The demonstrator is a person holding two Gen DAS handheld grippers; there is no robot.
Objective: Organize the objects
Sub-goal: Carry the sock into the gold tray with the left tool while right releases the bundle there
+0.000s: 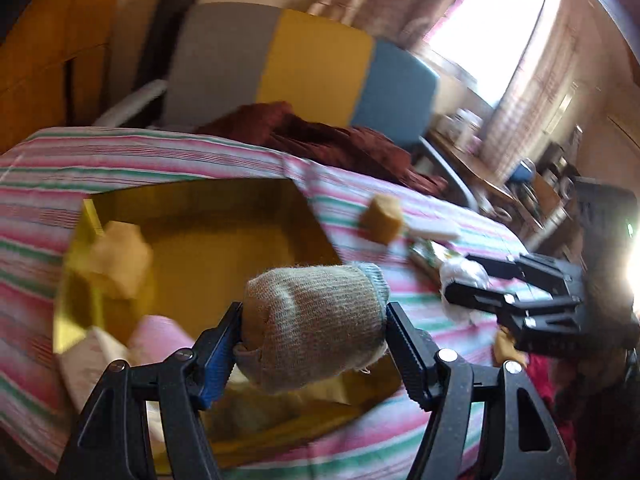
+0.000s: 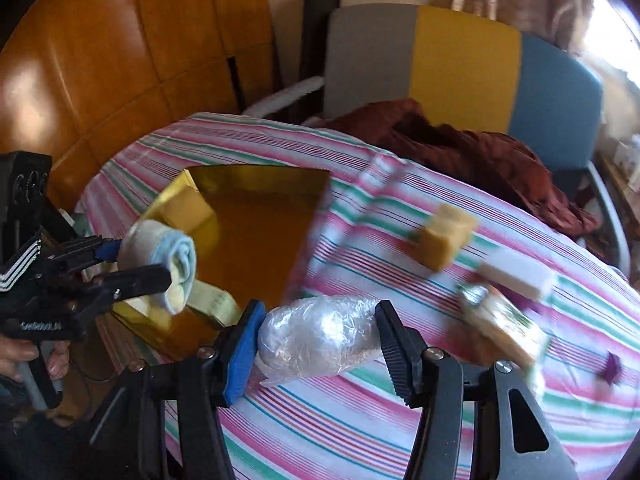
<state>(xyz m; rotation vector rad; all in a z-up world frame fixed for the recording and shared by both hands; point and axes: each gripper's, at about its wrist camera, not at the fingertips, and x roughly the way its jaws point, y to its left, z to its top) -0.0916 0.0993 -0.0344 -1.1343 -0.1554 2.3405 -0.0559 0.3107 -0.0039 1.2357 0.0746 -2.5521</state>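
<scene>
My left gripper (image 1: pixel 315 312) is shut on a rolled grey-beige sock (image 1: pixel 320 332) and hangs over the near edge of an open gold box (image 1: pixel 224 232). From the right wrist view, the left gripper (image 2: pixel 148 262) holds the sock roll (image 2: pixel 168 264) at the left side of the gold box (image 2: pixel 256 236). My right gripper (image 2: pixel 320 308) is shut on a crumpled clear plastic bag (image 2: pixel 316 340) above the striped cloth. The left wrist view shows the right gripper (image 1: pixel 460 278) at the right with the white bag (image 1: pixel 466 272) in its jaws.
A yellow block (image 1: pixel 120 256) and a pink item (image 1: pixel 156 340) lie in the box. On the striped tablecloth (image 2: pixel 360 420) lie a tan sponge block (image 2: pixel 444 236), a white block (image 2: pixel 516 272) and a green-printed packet (image 2: pixel 504 320). A chair (image 2: pixel 460 56) with dark red cloth (image 2: pixel 460 148) stands behind.
</scene>
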